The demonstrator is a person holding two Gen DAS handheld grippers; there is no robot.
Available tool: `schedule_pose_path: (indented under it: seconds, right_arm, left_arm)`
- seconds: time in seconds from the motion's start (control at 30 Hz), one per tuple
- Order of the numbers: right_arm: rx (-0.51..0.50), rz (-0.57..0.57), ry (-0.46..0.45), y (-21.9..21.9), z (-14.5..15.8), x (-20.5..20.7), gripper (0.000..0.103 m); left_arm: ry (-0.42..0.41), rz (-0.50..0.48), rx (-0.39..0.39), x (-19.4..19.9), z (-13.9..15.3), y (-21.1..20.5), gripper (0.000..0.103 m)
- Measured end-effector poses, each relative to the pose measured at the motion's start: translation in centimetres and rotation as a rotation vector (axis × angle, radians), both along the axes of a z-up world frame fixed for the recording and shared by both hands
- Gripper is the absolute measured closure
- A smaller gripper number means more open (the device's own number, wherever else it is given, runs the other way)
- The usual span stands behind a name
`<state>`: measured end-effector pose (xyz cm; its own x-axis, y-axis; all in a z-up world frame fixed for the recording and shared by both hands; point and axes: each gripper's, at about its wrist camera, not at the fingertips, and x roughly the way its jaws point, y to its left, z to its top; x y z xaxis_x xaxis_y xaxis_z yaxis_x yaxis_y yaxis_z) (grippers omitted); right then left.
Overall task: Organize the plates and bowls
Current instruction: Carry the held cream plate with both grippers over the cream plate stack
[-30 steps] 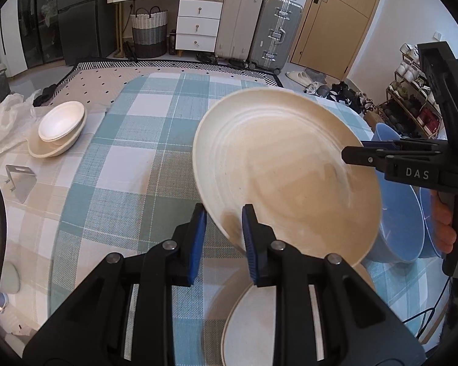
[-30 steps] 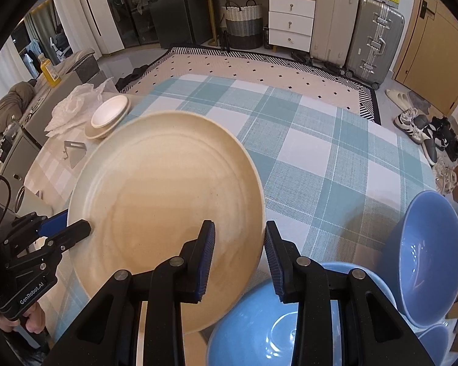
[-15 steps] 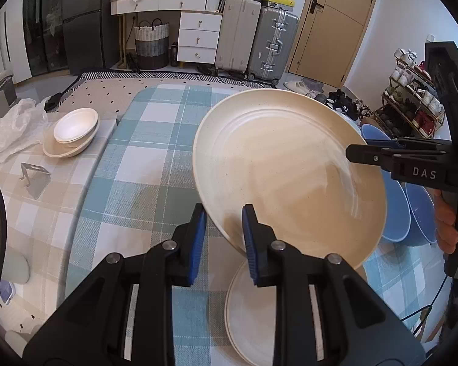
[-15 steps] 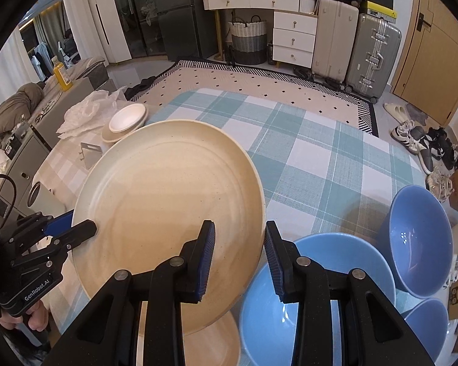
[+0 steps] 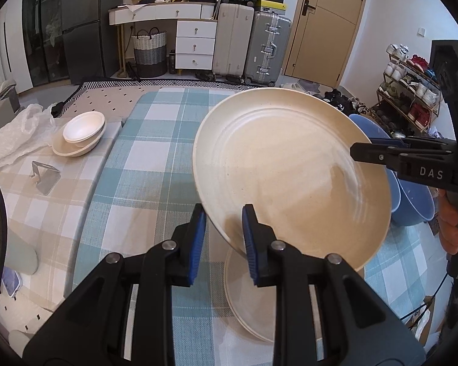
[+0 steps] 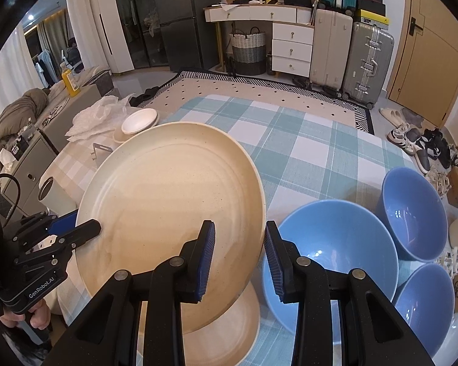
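A large cream plate (image 5: pixel 290 177) (image 6: pixel 168 198) hangs tilted in the air over the checked tablecloth, held at opposite rims by both grippers. My left gripper (image 5: pixel 223 216) is shut on its near-left rim and shows in the right wrist view as a black clamp (image 6: pixel 85 230). My right gripper (image 6: pixel 239 231) is shut on the plate's right rim, and its tip (image 5: pixel 358 152) reaches in from the right in the left wrist view. A second cream plate (image 5: pixel 244 289) (image 6: pixel 238 314) lies flat on the table under the held one.
Three blue bowls (image 6: pixel 329 250) (image 6: pixel 412 213) (image 6: pixel 424 305) stand at the table's right end. Small white bowls (image 5: pixel 82 128) are stacked at the far left beside a crumpled plastic bag (image 5: pixel 18 134). A metal stand (image 5: pixel 44 177) lies nearby. A person's hand (image 5: pixel 448 222) holds the right gripper.
Both grippers have drawn back and risen a little with the plate between them. More of the lower plate and the blue bowls has come into view.
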<state>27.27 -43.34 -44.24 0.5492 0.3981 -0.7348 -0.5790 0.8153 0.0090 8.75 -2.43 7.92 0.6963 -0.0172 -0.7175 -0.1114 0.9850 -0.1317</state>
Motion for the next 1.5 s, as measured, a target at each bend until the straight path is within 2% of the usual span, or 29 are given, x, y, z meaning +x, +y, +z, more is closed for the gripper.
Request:
schedule_pose_path:
  seconds: [0.6, 0.8, 1.1, 1.5]
  right_arm:
    - [0.046, -0.027, -0.005, -2.4, -3.1, -4.4, 0.068]
    - [0.033, -0.039, -0.008, -2.9, -4.2, -5.9, 0.068]
    - [0.023, -0.055, 0.023, -3.9, -6.7, -7.1, 0.068]
    - [-0.025, -0.075, 0.004, -3.8, -9.6, -7.6, 0.068]
  left_arm:
    - [-0.009, -0.034, 0.036, -5.5, -1.3, -2.3, 0.082]
    - [-0.012, -0.042, 0.032, -7.2, -1.9, -2.8, 0.082]
    - [-0.001, -0.06, 0.041, -7.9, -2.8, -3.3, 0.082]
    - [0.061, -0.067, 0.059, -6.6, -6.6, -4.2, 0.082]
